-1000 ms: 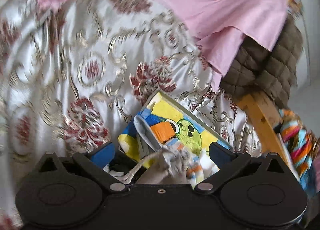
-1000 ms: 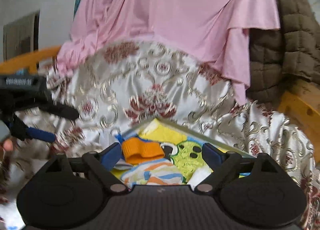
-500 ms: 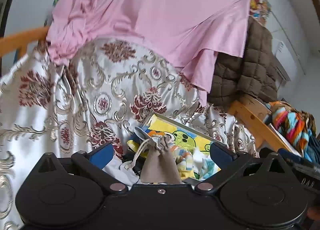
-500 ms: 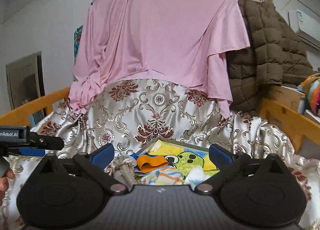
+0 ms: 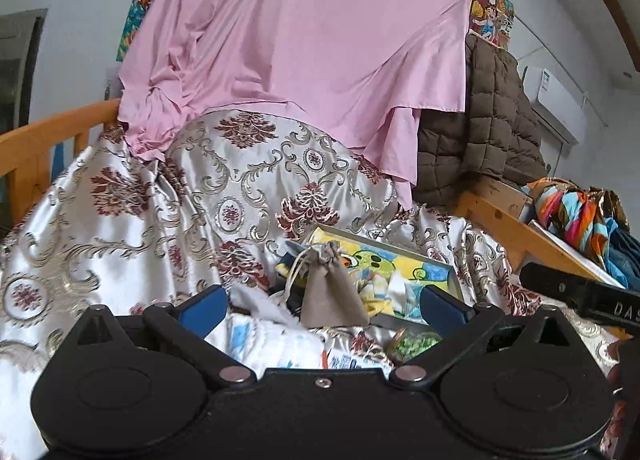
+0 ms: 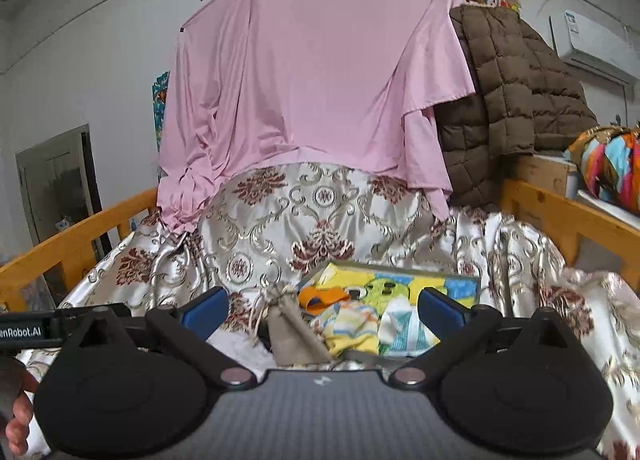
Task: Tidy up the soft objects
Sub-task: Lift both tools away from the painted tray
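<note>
Floral bedspread (image 6: 280, 227) holds a grey pouch (image 6: 294, 336) beside a tray (image 6: 460, 280); both tongs (image 5: 322, 306) (image 6: 322, 306) gape empty.

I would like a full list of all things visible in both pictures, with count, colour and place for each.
Pouch: one, grey-beige, drawstring, at box's near left corner.
Box: one, cartoon-printed, shallow, on bedspread, holding small cloths.
Orange cloth: one, in box.
Bedspread: one, silver with red flowers, over bed.
Sheet: one, pink, hanging behind.
Jacket: one, brown quilted, right.
Bed rail: orange wood, both sides.
Left tongs: open, empty.
Right tongs: open, empty.
</note>
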Demonstrator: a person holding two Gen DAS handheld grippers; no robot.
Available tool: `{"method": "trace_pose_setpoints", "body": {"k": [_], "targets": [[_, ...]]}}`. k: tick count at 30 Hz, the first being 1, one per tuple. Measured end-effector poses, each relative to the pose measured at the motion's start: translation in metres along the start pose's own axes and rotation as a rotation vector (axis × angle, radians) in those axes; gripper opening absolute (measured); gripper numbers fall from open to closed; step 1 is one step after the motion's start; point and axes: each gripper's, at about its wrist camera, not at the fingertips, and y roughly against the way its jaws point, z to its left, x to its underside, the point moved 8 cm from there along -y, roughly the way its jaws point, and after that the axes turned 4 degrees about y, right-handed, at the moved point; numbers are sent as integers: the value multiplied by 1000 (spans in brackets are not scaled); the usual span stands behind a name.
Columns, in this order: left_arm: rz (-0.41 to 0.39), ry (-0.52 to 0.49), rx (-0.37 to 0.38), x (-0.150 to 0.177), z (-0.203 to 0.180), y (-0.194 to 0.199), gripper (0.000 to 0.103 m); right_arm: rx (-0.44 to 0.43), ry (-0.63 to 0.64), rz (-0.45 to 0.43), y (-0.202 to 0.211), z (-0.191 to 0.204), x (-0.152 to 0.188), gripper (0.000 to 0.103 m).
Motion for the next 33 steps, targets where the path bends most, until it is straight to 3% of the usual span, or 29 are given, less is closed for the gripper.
{"method": "trace_pose_setpoints", "body": {"k": [17,33], "targets": [[48,11,-90,35,16,45,102,37,-14,18,57,16,36,103],[209,4,-188,57,30,19,102,44,-18,117,39,14,99,103]]}}
